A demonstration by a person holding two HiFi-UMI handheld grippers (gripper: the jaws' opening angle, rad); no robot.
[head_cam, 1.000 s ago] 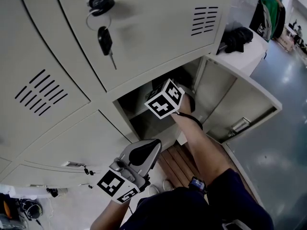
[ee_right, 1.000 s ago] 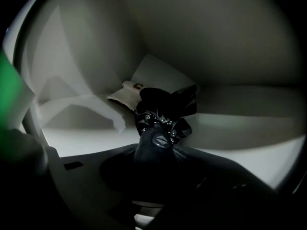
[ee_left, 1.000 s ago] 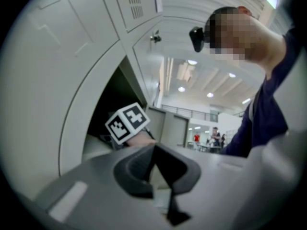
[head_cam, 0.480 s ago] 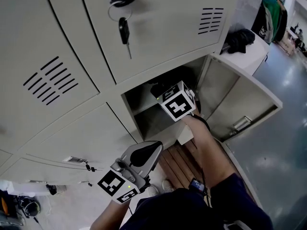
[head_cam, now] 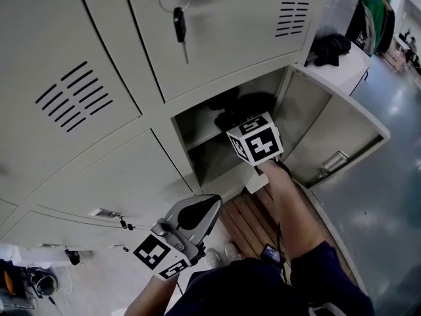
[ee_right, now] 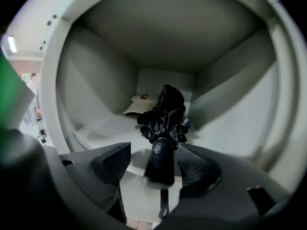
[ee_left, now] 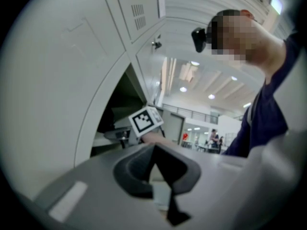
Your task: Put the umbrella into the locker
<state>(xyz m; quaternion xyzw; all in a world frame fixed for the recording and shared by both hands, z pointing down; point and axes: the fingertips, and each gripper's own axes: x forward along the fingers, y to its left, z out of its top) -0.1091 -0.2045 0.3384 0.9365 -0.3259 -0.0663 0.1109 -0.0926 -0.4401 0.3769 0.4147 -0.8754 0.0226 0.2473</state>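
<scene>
The black folded umbrella (ee_right: pixel 163 121) lies inside the open locker compartment (head_cam: pixel 209 155), its handle pointing out at me; in the head view the umbrella (head_cam: pixel 240 106) shows as a dark mass on the shelf. My right gripper (ee_right: pixel 153 153) is at the compartment's mouth. Its jaws are opening, with the handle still between them and a gap beside the left pad (ee_right: pixel 112 162). In the head view only its marker cube (head_cam: pixel 256 140) shows. My left gripper (head_cam: pixel 209 203) hangs low beside the lockers, shut and empty.
The open locker door (head_cam: pixel 335 137) swings out to the right. A key (head_cam: pixel 179 25) hangs from the lock of the door above. A black bag (head_cam: pixel 329 46) sits on a white cabinet. Wooden slats (head_cam: pixel 247 219) lie under the open compartment. A pale paper (ee_right: pixel 139 104) lies deep inside.
My right gripper's cube has drawn back out of the compartment, toward the lower right. The umbrella stays on the shelf. The left gripper has hardly shifted.
</scene>
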